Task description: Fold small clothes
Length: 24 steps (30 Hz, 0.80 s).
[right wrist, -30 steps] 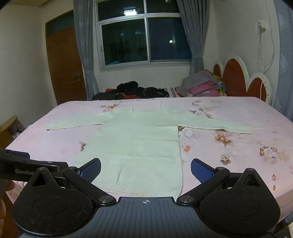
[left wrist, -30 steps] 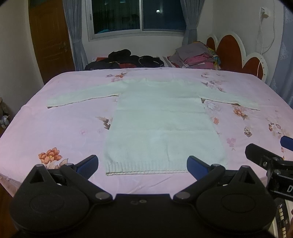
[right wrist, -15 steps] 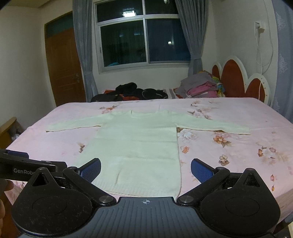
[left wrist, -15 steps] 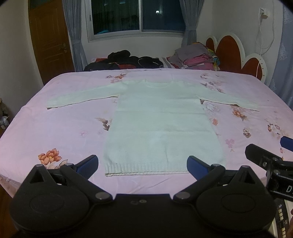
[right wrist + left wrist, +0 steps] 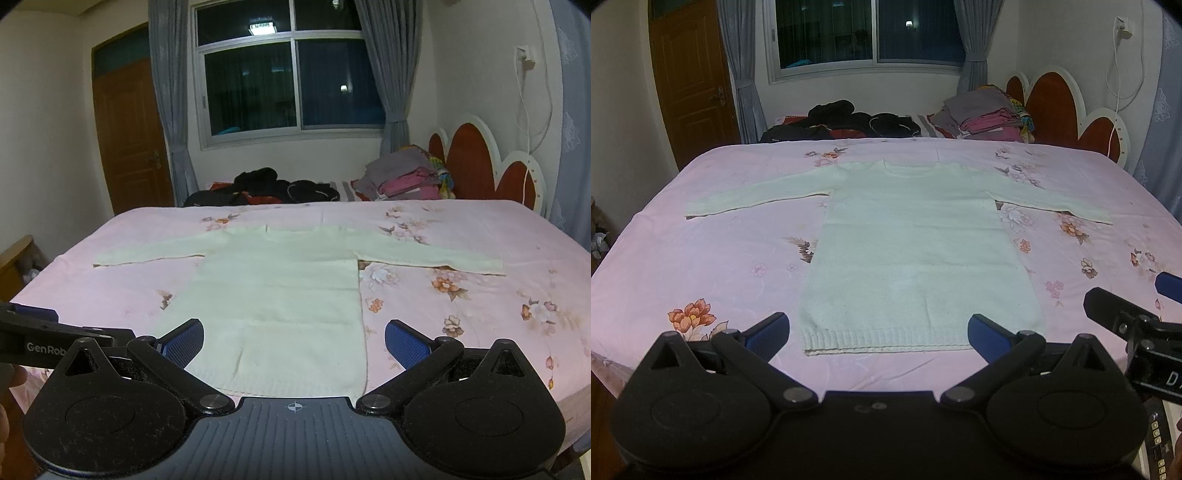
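At the far left of the room a brown wooden door stands shut, and beside it a grey curtain hangs at the edge of a dark window. The left gripper hovers over the near edge of the bed, its two blue-padded fingers spread wide apart with nothing between them. Ahead of it the pale cream sweater lies flat and face-up on the pink flowered sheet, its ribbed hem nearest the grippers, its neckline toward the far side, and both sleeves stretched straight out to either side. Beyond the bed, a heap of dark clothes sits under the window, and to its right a stack of folded grey and pink garments rests next to the red-and-white scalloped headboard. The right gripper also floats above the near edge, over the right-hand corner of the sweater's hem, its jaws wide apart and empty; neither tool touches the cloth. On the right wall a white cable hangs from a socket.
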Each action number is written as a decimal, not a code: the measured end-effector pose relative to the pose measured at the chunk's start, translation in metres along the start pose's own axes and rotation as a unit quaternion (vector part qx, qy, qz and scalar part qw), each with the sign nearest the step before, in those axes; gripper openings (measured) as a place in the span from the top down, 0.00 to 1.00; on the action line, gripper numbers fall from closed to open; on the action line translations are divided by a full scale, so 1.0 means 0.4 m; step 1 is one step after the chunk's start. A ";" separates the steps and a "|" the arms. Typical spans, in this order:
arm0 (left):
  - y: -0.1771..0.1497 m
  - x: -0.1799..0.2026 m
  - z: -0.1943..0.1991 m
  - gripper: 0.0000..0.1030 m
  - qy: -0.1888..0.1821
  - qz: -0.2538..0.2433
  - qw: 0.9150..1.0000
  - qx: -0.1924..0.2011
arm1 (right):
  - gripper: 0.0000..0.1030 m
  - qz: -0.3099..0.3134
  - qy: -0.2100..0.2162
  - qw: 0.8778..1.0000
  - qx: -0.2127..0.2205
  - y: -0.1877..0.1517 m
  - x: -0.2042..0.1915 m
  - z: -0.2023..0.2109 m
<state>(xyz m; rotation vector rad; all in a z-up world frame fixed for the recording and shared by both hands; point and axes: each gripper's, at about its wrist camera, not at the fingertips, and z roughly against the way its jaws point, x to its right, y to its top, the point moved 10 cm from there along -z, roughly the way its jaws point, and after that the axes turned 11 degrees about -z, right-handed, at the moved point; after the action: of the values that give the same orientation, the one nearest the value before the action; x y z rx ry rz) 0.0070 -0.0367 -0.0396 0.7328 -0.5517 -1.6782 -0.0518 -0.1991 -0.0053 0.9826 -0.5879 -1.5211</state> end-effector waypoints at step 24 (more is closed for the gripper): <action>0.016 0.000 -0.019 0.00 -0.001 0.001 1.000 -0.007 | 0.00 -0.004 -0.008 1.000 0.000 0.013 0.007 -0.023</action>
<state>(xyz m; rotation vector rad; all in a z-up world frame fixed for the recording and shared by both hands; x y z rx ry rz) 0.0171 -0.0381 -0.0404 0.7204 -0.5424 -1.6796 -0.0410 -0.2015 -0.0065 0.9743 -0.5970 -1.5374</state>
